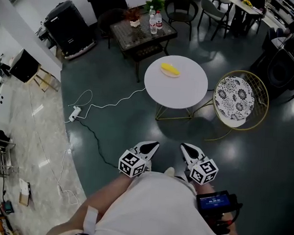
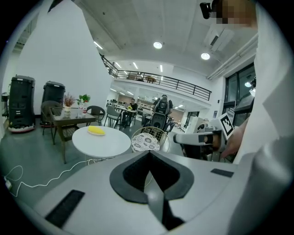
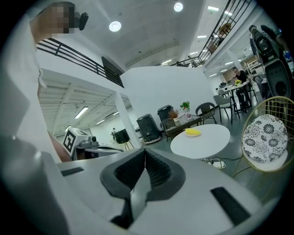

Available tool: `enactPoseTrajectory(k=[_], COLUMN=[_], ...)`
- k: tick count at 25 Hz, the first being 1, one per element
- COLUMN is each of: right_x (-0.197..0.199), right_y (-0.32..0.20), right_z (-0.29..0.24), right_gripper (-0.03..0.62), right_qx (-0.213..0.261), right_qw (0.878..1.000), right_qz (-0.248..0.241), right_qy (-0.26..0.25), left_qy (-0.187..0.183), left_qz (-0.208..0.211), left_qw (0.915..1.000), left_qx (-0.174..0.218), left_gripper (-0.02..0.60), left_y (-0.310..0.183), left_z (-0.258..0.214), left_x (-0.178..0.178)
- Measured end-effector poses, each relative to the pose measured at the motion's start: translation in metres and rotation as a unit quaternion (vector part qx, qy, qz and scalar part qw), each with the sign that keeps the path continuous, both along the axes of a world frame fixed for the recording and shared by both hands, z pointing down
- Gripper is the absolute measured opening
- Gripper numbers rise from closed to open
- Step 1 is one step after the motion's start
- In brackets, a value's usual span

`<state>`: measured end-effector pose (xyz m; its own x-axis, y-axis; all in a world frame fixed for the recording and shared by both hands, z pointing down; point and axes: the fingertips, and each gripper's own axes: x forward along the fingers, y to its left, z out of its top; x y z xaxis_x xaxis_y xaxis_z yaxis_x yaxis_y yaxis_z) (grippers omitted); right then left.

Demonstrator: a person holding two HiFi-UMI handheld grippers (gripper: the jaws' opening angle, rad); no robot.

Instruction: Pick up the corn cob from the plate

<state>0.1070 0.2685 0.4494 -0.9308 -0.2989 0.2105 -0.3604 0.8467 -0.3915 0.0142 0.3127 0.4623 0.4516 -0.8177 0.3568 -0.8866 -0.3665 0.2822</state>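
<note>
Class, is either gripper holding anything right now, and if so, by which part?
Nothing is held: left gripper and right gripper are shut and empty; corn lies on the table.

Round white table [image 1: 183, 89], gold wire chair [image 1: 259, 104] with patterned cushion [image 1: 233, 98] just beside it, dark coffee table [image 1: 137, 38] beyond bearing water bottles [image 1: 155, 21], white power strip [image 1: 74, 114] and cable [image 1: 119, 101] on floor [image 1: 264, 146].

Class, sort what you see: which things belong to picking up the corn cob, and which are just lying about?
Job: corn cob, plate, round white table, left gripper and right gripper, both shut and empty.
Lying about: wire chair, coffee table, water bottles, power strip.
</note>
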Motion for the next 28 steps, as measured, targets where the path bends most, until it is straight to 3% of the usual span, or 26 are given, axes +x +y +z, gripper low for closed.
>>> enactPoseTrajectory(k=[9,28], right_x=[0.019,0.021], right_y=[-0.007,-0.008], right_z=[0.014,0.021], right_gripper=[0.009,0.009], right_qx=[-0.014,-0.037], right_qw=[1.0,0.999], right_qz=[0.002,0.009], right_qy=[-0.005,-0.011], left_qy=[-0.013,-0.021], left_qz=[0.002,-0.008], left_qw=[0.9998,0.9994], left_qx=[-0.012,-0.026], left_gripper=[0.006,0.007], left_y=[-0.001,-0.004], left_z=[0.012,0.01], left_x=[0.022,0.014])
